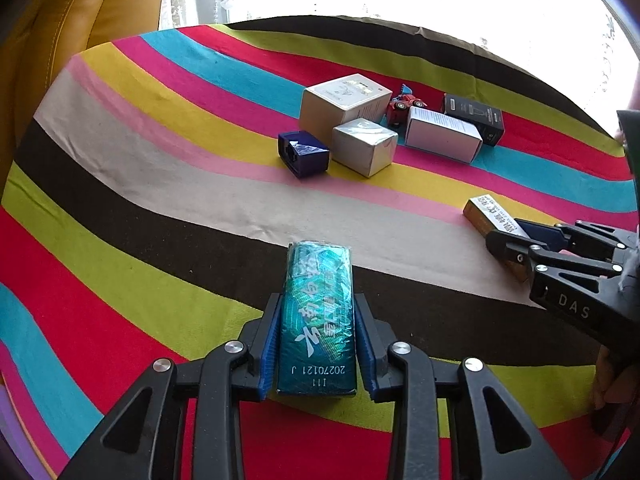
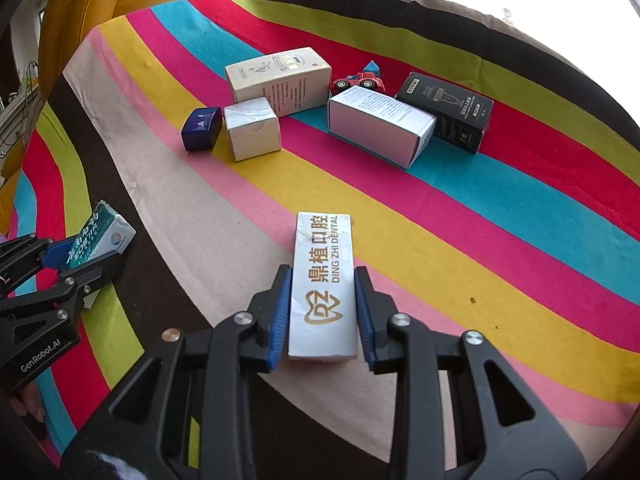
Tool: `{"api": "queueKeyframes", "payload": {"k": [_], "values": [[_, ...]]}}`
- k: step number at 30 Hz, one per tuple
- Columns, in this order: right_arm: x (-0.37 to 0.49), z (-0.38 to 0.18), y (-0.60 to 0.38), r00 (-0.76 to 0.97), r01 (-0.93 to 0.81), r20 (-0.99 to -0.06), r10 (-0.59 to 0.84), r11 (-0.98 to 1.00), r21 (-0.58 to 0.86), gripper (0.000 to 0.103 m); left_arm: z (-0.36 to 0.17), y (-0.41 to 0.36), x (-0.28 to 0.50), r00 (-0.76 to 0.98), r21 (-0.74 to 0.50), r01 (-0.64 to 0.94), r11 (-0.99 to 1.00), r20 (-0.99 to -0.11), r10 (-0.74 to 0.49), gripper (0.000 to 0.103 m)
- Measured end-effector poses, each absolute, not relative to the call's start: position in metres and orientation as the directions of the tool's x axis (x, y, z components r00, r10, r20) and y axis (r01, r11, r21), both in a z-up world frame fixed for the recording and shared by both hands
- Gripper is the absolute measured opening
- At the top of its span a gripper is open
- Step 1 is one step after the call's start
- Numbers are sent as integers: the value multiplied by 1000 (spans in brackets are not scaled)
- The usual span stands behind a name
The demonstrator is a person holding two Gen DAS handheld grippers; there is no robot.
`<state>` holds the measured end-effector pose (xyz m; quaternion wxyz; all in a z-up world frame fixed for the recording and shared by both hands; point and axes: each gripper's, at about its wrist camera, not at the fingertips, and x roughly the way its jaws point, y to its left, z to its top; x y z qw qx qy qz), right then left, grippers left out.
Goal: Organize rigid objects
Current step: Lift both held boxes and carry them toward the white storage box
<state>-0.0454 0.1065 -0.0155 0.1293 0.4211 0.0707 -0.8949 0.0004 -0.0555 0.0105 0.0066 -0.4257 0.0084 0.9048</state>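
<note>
Carrying one box in each hand, mid-transfer: the left gripper (image 1: 316,344) is closed on the teal box (image 1: 317,320), the right gripper (image 2: 322,312) on the white dental box (image 2: 323,284) — both apparently just above the striped cloth (image 1: 160,184). Next, set them beside the box cluster (image 2: 280,80) — aligned, without knocking the toy car (image 2: 360,80).

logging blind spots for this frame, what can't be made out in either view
- Toy car: both views, lower part hidden behind the white box.
- Black box: left wrist view, label print too small to read.
- Teal box: right wrist view, partly covered by the left gripper.
</note>
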Motion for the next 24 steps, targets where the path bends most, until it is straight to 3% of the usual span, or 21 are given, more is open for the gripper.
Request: {"api": "queueKeyframes", "payload": {"k": [24], "values": [[57, -9, 119, -629, 130, -774, -73, -992, -12, 34, 10, -59, -3, -638, 39, -18, -999, -770, -19, 35]]}}
